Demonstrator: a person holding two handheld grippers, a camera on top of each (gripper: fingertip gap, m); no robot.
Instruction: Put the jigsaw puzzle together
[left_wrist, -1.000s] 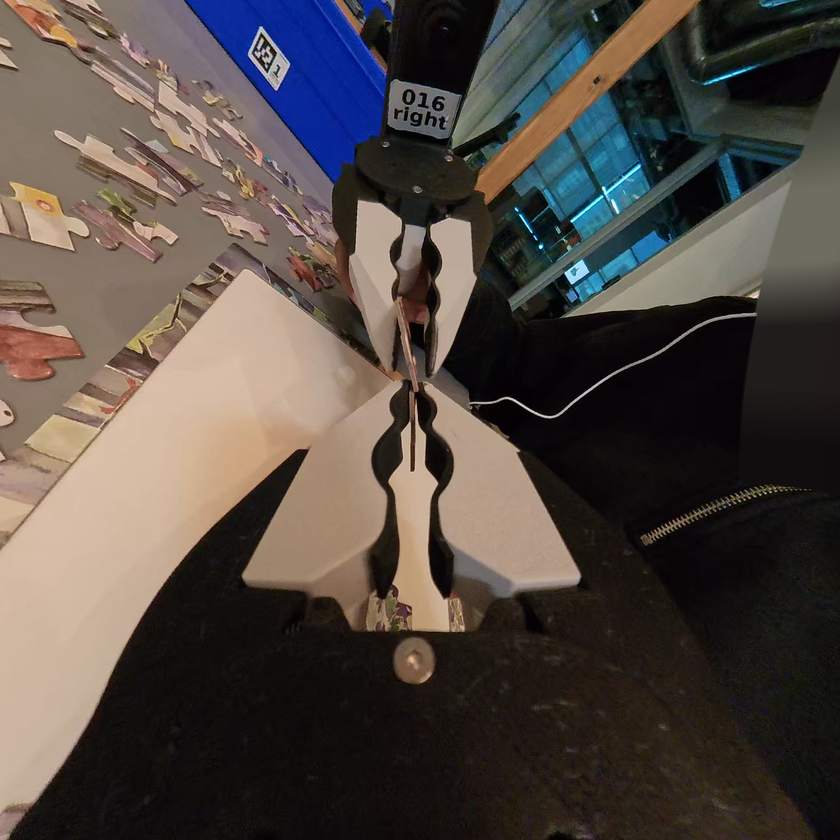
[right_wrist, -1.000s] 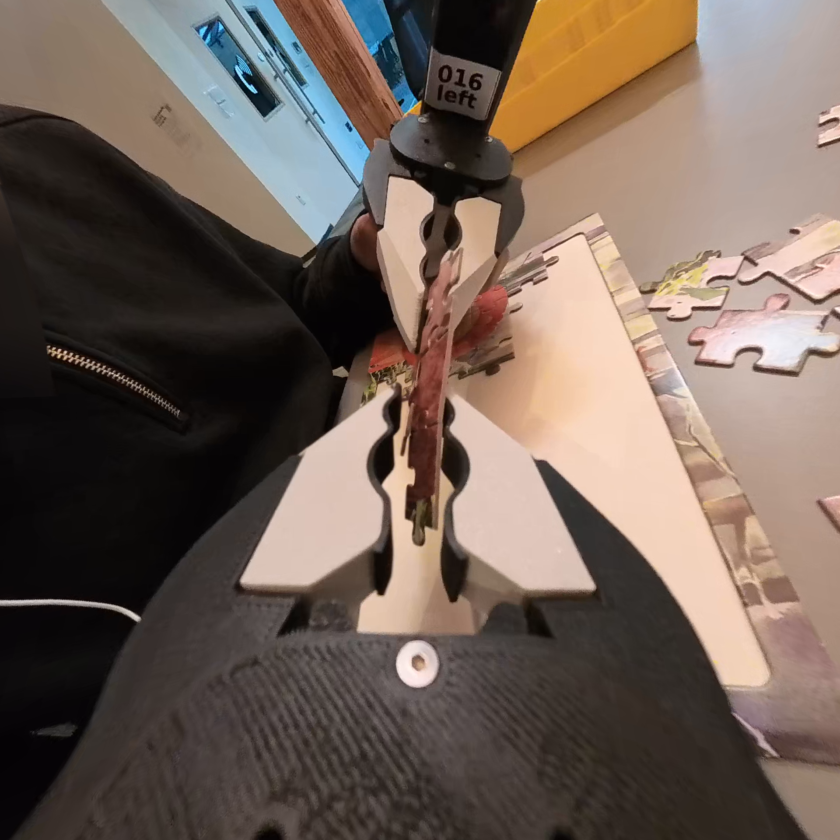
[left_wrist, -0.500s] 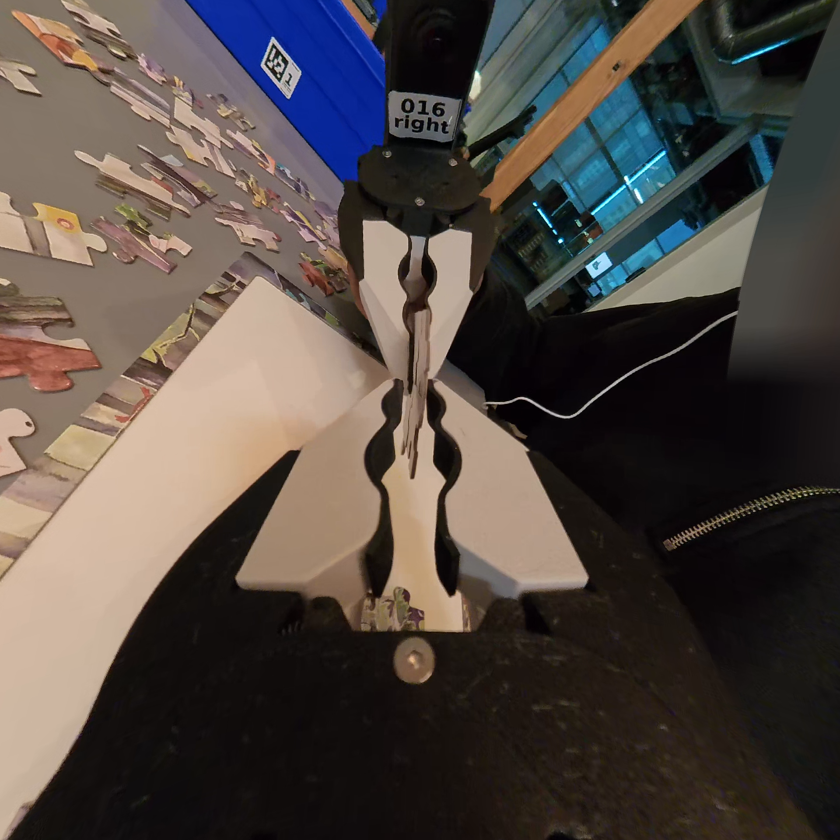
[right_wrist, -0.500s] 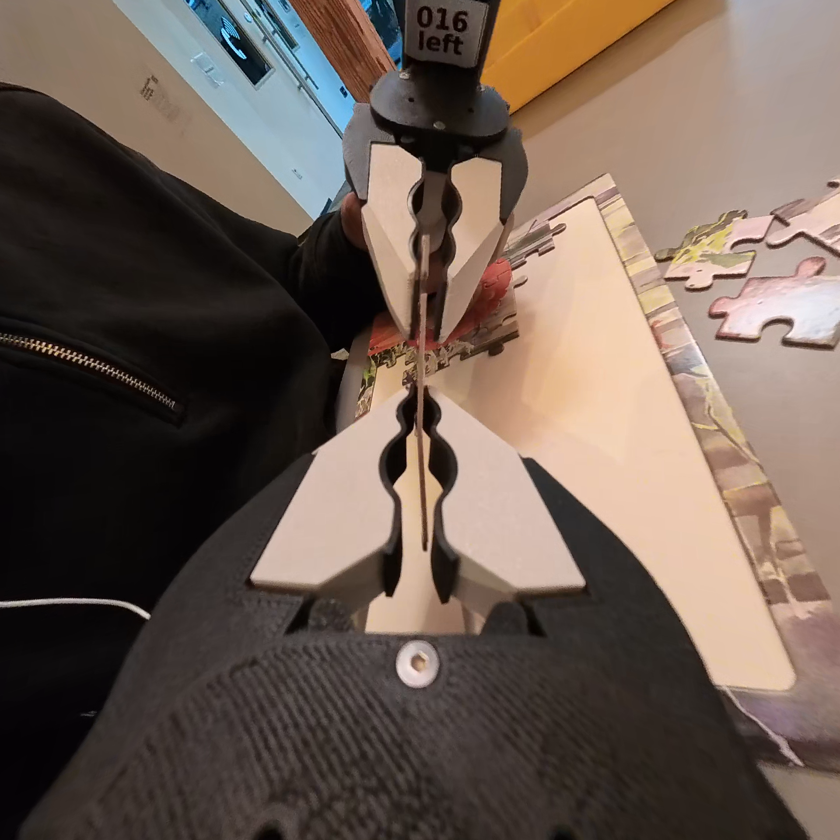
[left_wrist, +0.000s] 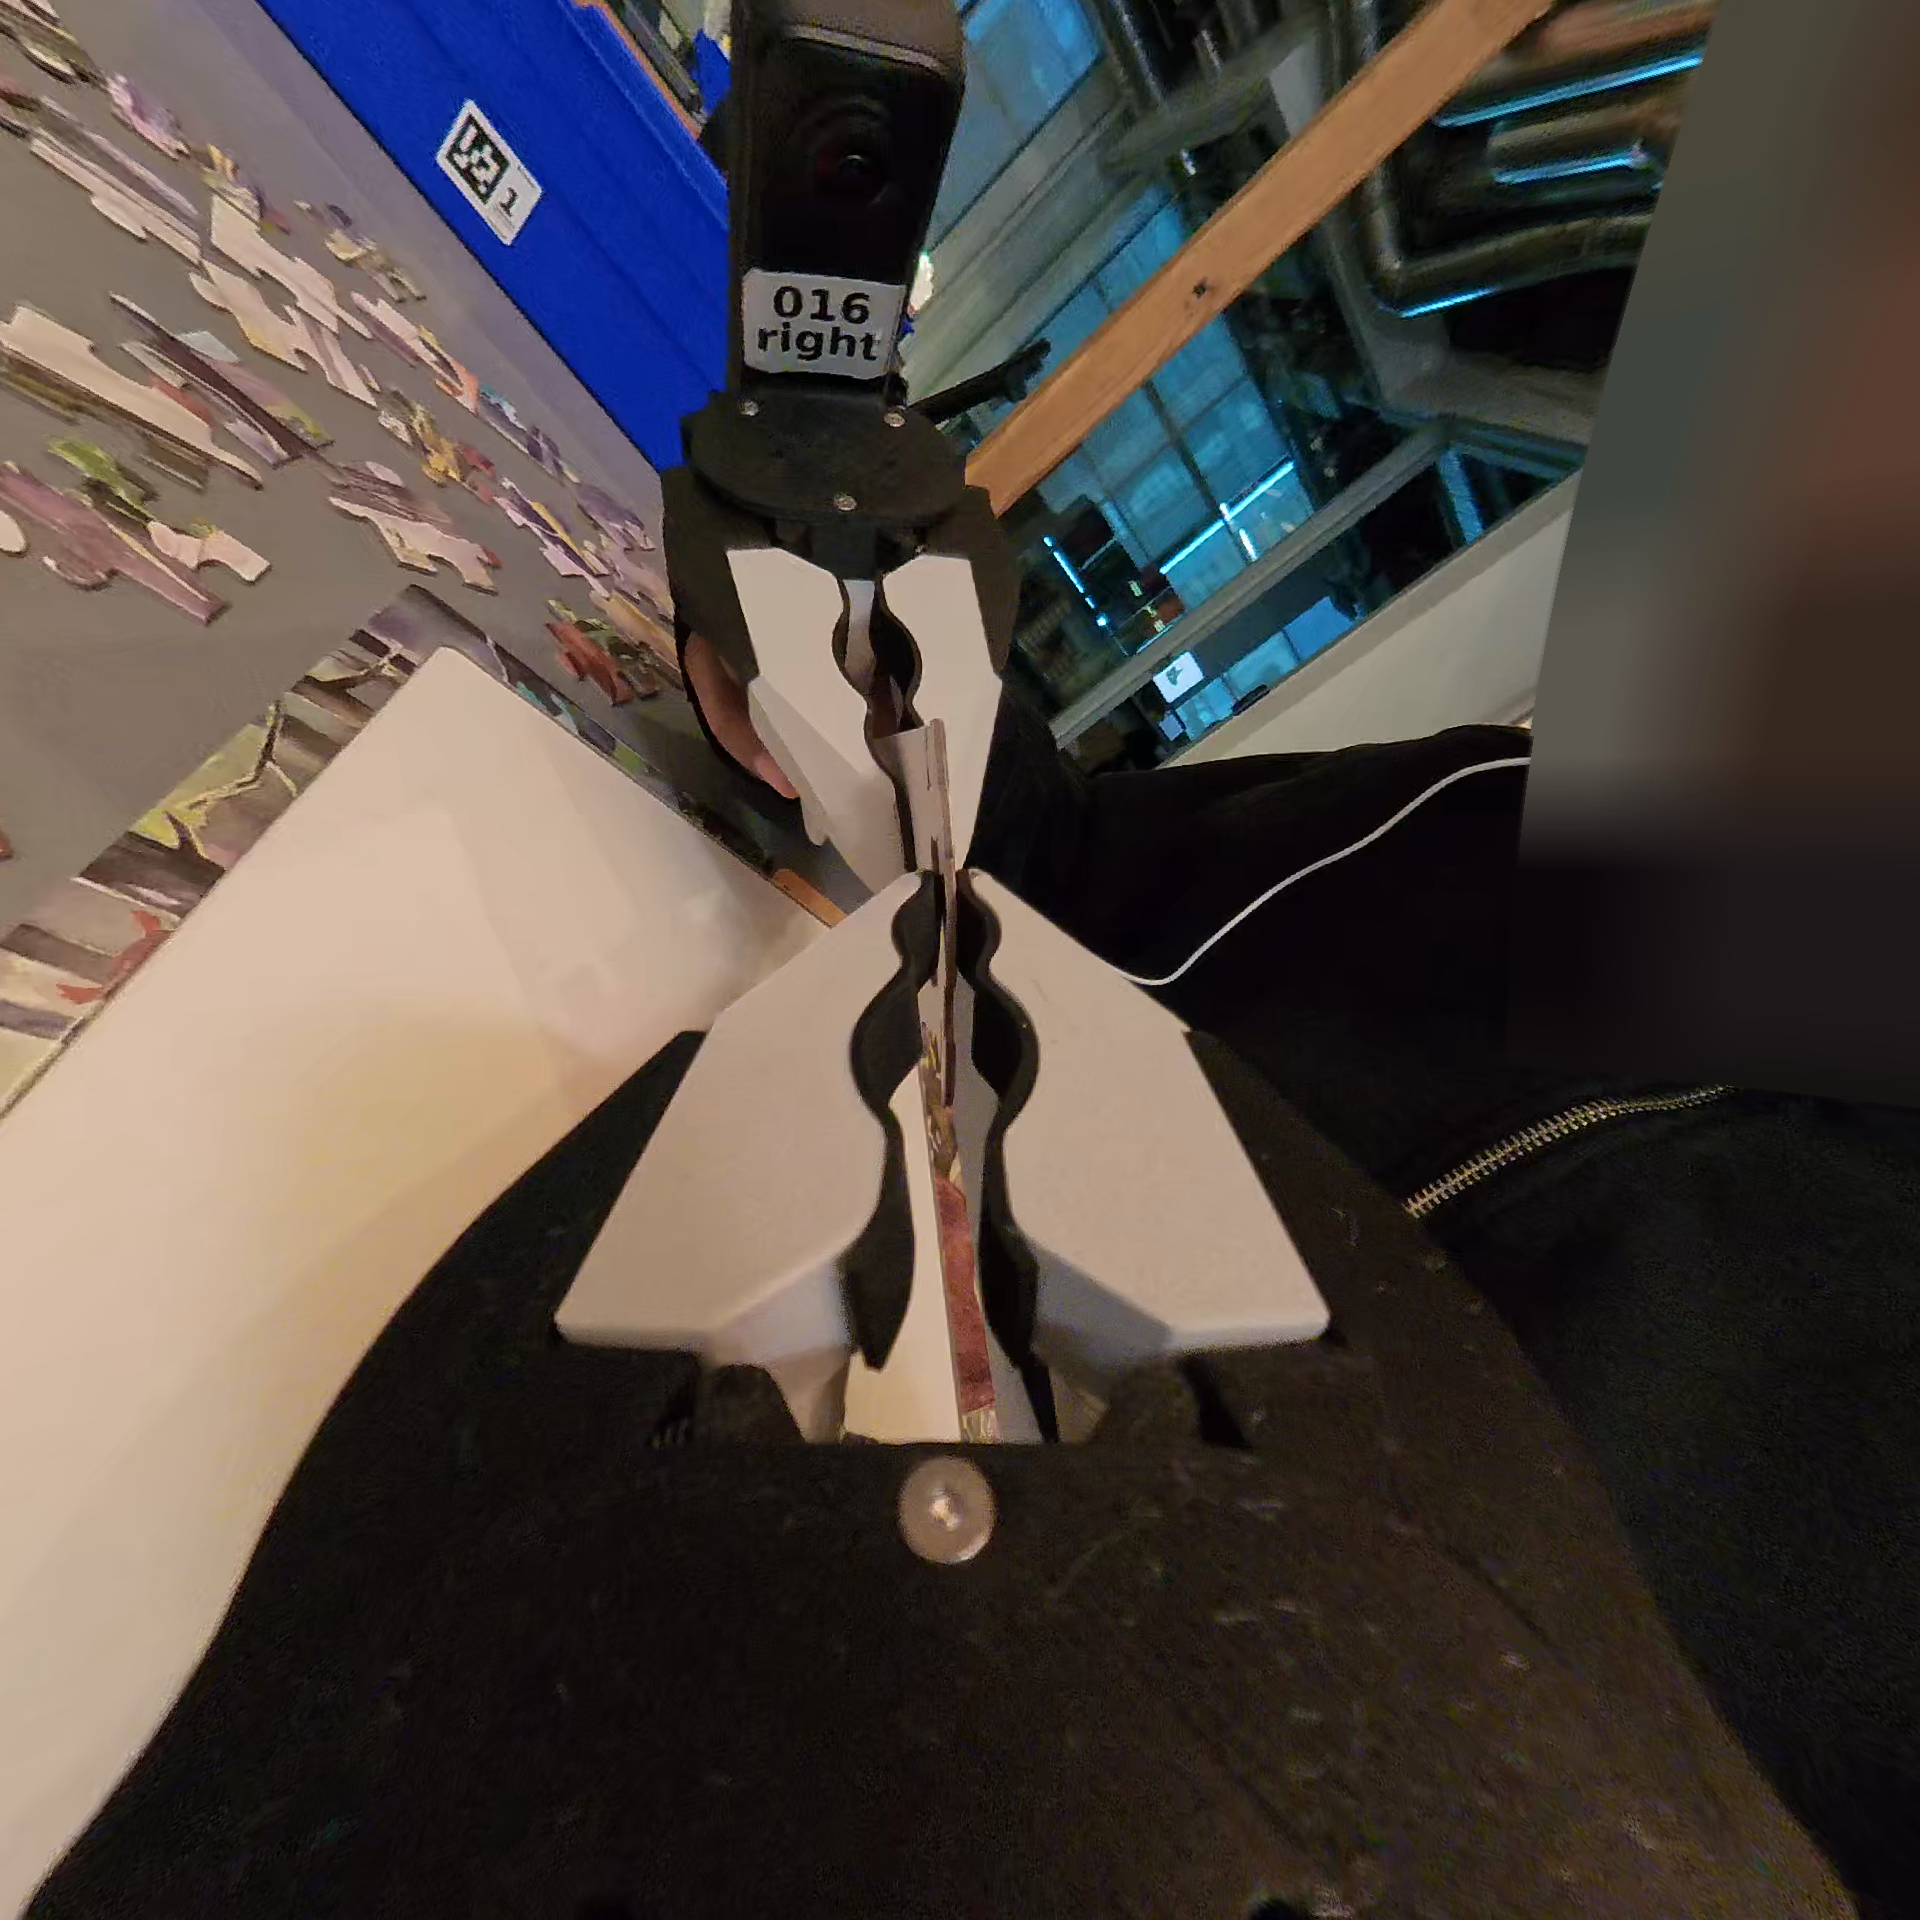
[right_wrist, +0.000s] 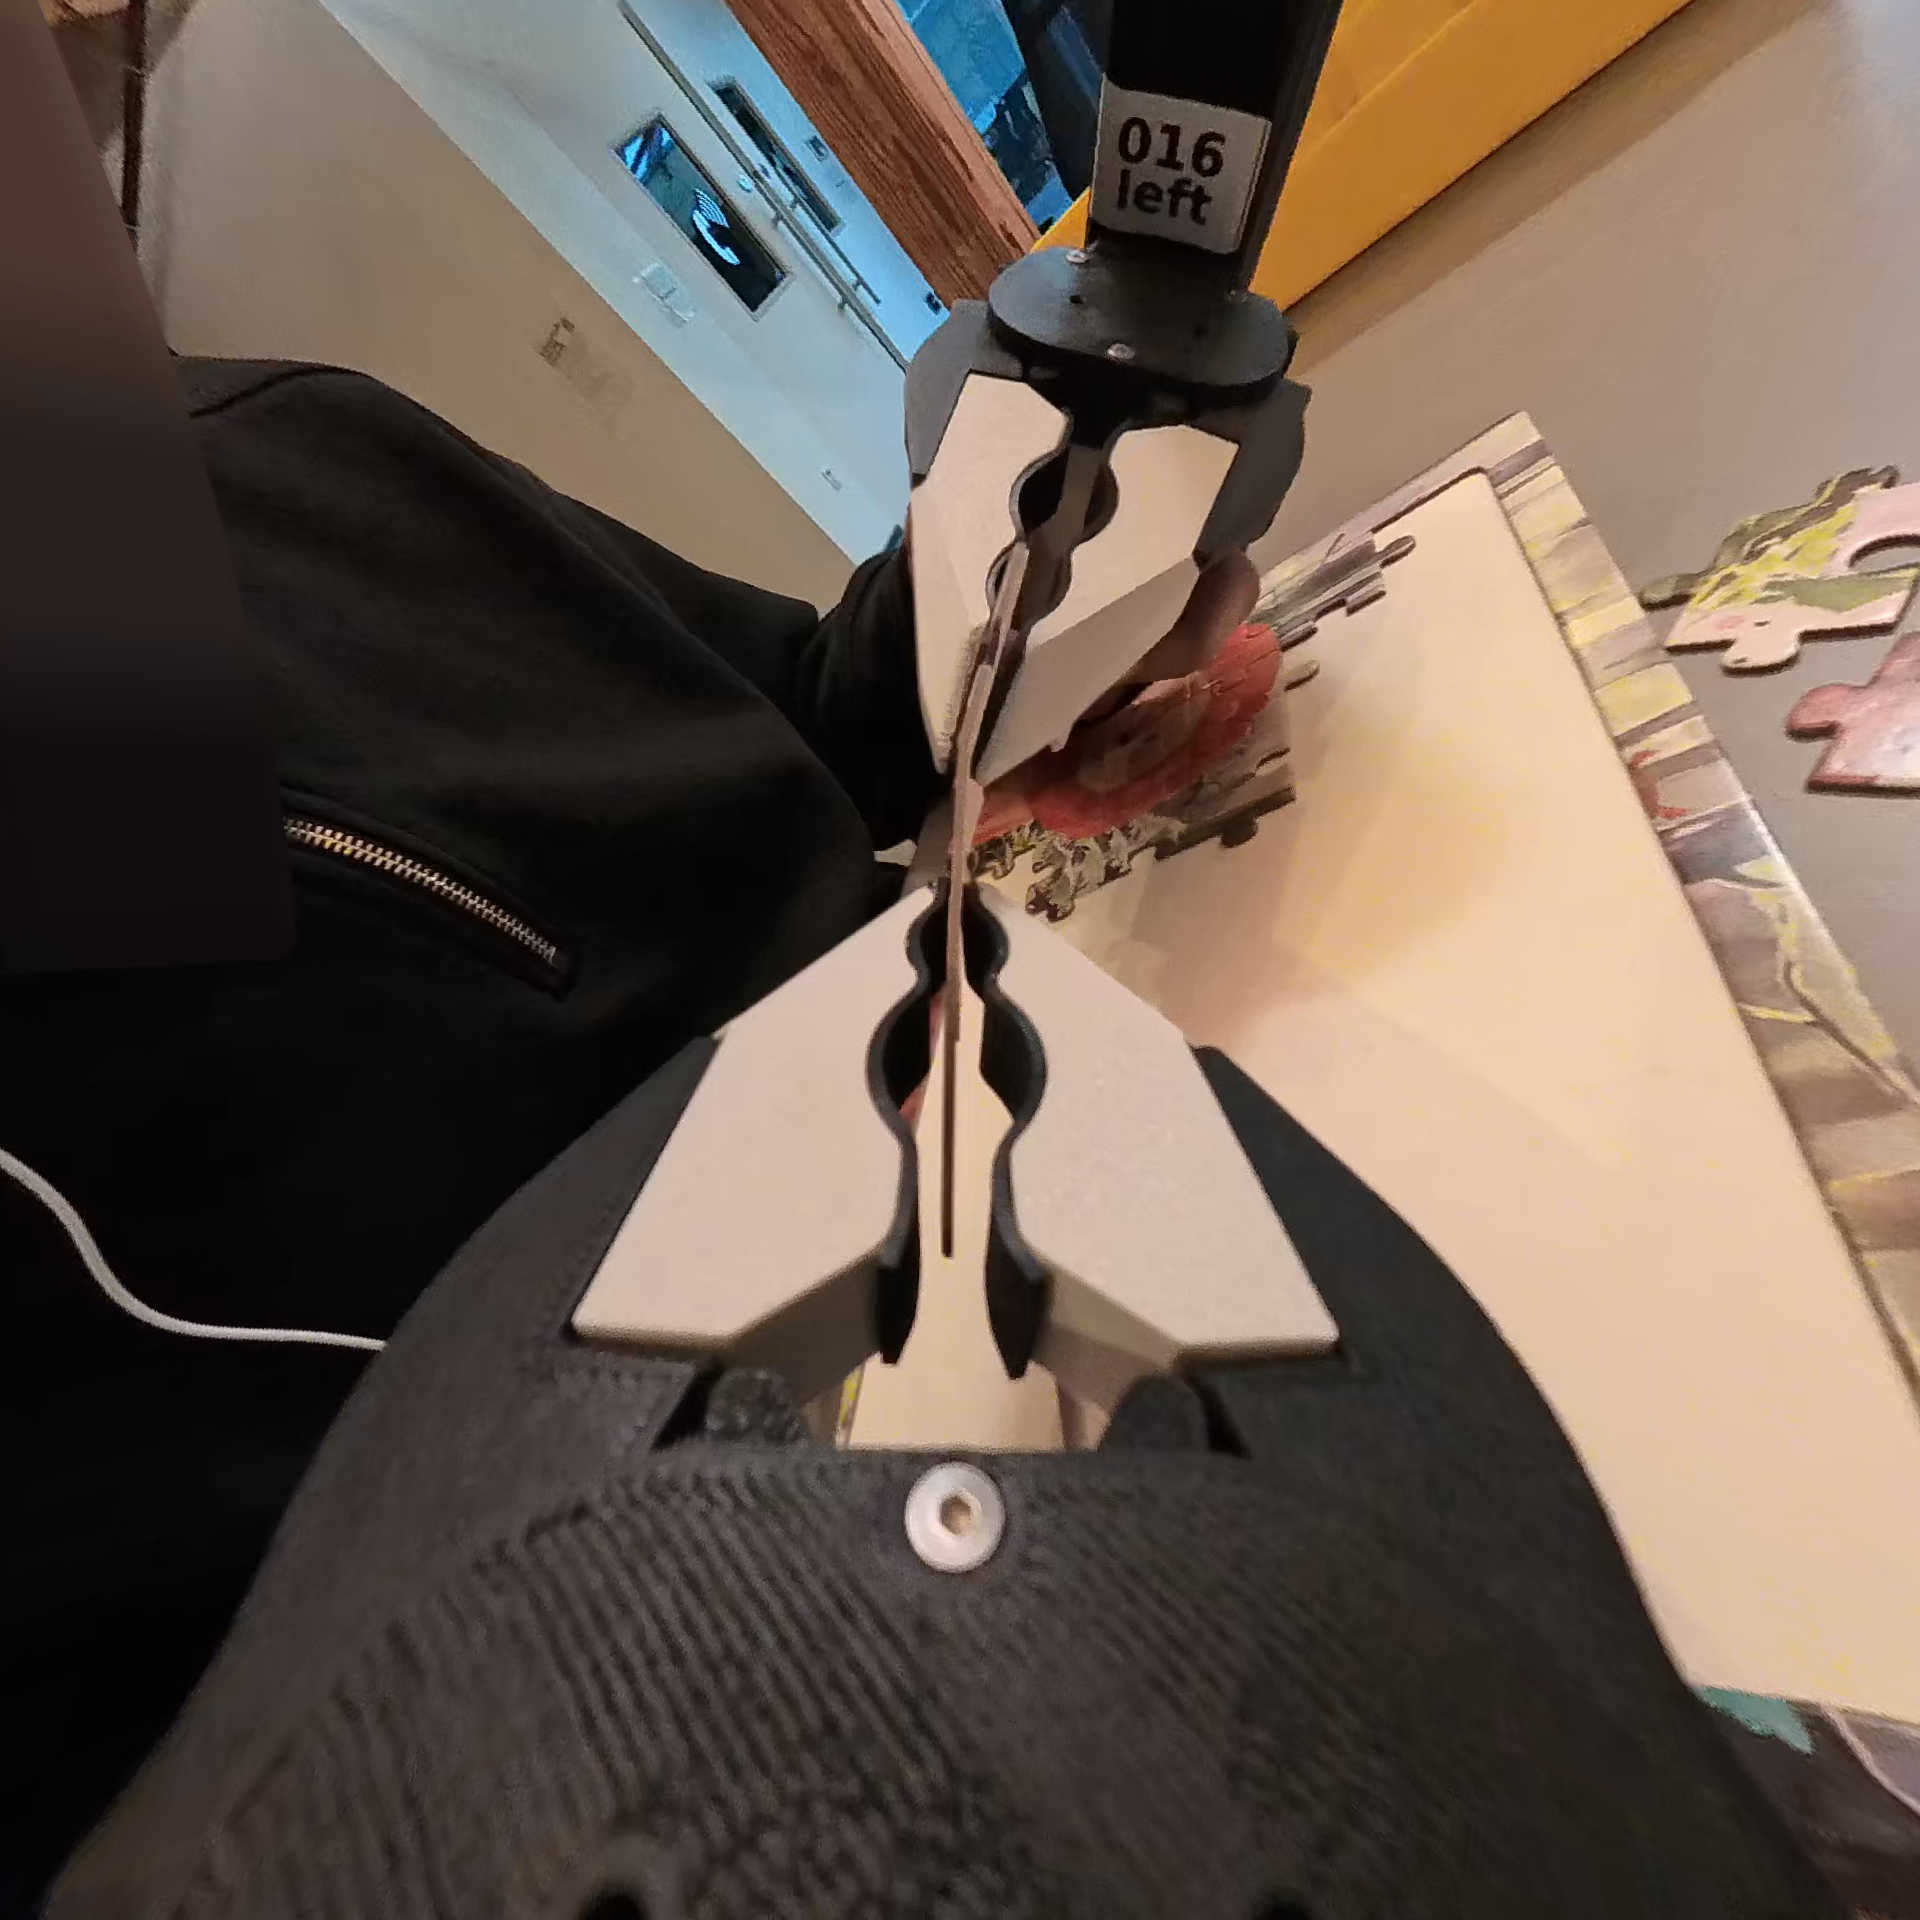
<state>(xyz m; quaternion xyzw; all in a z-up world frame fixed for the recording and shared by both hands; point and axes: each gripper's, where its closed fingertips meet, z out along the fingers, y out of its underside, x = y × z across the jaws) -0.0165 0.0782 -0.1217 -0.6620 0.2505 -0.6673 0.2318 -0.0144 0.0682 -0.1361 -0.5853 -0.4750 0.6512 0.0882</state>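
Grey tabletop (left_wrist: 135, 582) carries the whole job, with the puzzle tray (left_wrist: 312, 935) as the landmark: left of it in the left wrist view lie many loose pieces (left_wrist: 156, 416), with a blue bin (left_wrist: 582, 239) behind them. Over the tray, the left gripper (left_wrist: 940, 894) and the right gripper (left_wrist: 914, 821) meet tip to tip, both pinching one puzzle piece (left_wrist: 940, 800) held on edge between them; each pair of tongs is closed almost fully onto that thin card, though which one bears the hold I cannot tell. In the right wrist view a small joined cluster with a red flower (right_wrist: 1164, 748) sits at the tray's far end, beyond the left gripper, and a few loose pieces (right_wrist: 1787, 592) lie right of the tray, with a yellow bin (right_wrist: 1455, 135) farther back. Only the printed border and that cluster fill the tray; its pale floor is mostly bare, so the task looks early, with most pieces left to place. Against the earlier frames, the piece has turned from showing its reddish face to nearly edge-on, and the grippers have tilted.
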